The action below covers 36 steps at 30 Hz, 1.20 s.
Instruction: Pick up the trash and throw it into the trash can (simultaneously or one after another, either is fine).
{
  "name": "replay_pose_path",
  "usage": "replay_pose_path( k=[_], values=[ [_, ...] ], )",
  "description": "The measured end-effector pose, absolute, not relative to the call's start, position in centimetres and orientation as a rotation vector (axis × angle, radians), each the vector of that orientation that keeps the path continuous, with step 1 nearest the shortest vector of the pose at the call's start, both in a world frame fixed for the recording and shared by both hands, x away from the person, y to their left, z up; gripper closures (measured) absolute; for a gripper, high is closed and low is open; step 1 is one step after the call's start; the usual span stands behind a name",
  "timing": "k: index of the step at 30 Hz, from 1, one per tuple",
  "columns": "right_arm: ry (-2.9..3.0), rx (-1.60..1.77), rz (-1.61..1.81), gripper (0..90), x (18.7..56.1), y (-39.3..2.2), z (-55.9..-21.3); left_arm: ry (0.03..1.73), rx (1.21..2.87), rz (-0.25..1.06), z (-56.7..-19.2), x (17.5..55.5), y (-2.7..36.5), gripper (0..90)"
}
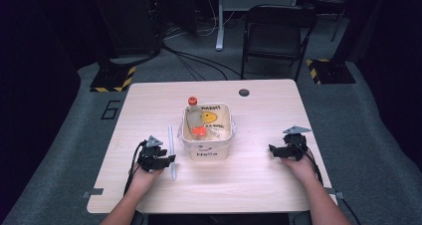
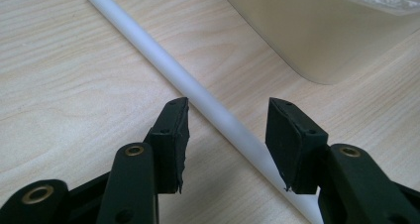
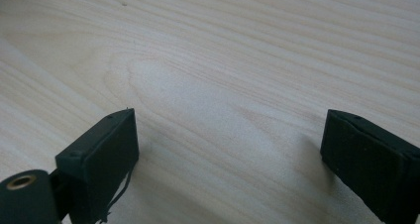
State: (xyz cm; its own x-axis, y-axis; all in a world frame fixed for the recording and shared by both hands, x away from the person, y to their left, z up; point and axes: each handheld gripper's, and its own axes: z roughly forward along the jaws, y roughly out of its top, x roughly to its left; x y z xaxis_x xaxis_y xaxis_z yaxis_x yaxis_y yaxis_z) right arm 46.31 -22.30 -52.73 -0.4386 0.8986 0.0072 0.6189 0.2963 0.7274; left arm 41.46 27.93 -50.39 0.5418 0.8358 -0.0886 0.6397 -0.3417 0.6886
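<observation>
Straw-like white tube (image 1: pixel 171 152) lies flat on the bench (image 1: pixel 259 185), running from near the front edge toward the back, just left of the plastic tub (image 1: pixel 206 153) that sits at mid-bench. The left tool (image 1: pixel 160 161) sits low over the tube's near end, its jaws parted wider than the tube and set one on each side of it, so the tube passes between the pads (image 2: pixel 173 140) without either pressing on it; in the left gripper view the tube (image 2: pixel 198 92) crosses the gap at a slant. That straddling pose looks like the set-up for a pinch across the tube's width, the sensible way to lift something so thin off a flat surface.

The right tool (image 1: pixel 280 151) rests near the right edge of the bench, jaws wide apart and holding nothing, with bare wood grain between them in the right gripper view; it seems parked out of the way.

Inside the tub stand a bottle with an orange cap (image 1: pixel 192 101) and something orange (image 1: pixel 198 131) lower down, with handwriting on the walls. The tub's wall (image 2: pixel 317 40) stands close to the tube's right side, so it could crowd the left tool's outer jaw. A dark grommet hole (image 1: pixel 244 92) sits near the back edge.
</observation>
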Motion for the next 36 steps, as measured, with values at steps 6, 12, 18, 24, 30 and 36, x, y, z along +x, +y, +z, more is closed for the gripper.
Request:
replay_pose_path(
  k=[6,12,18,24,30,36],
  values=[
    [2.167,1.356,0.940,7.1,46.3,-22.3,-52.7,1.197,2.109,0.358,-50.8,41.6,27.8,51.4],
    [2.166,1.358,0.940,7.1,46.3,-22.3,-52.7,1.218,2.127,0.372,-51.1,41.8,27.8,51.5],
    [2.167,1.358,0.940,7.1,46.3,-22.3,-52.7,1.272,2.123,0.400,-51.1,41.7,28.4,57.5],
    [2.166,1.362,0.941,7.1,46.3,-22.3,-52.7,1.296,2.130,0.466,-51.1,41.6,28.2,70.9],
    [2.166,1.358,0.940,7.1,46.3,-22.3,-52.7,1.303,2.105,0.481,-51.3,41.6,28.5,79.2],
    [2.166,1.359,0.940,7.1,46.3,-22.3,-52.7,1.340,2.085,0.472,-51.2,41.9,29.1,80.0]
  ],
)
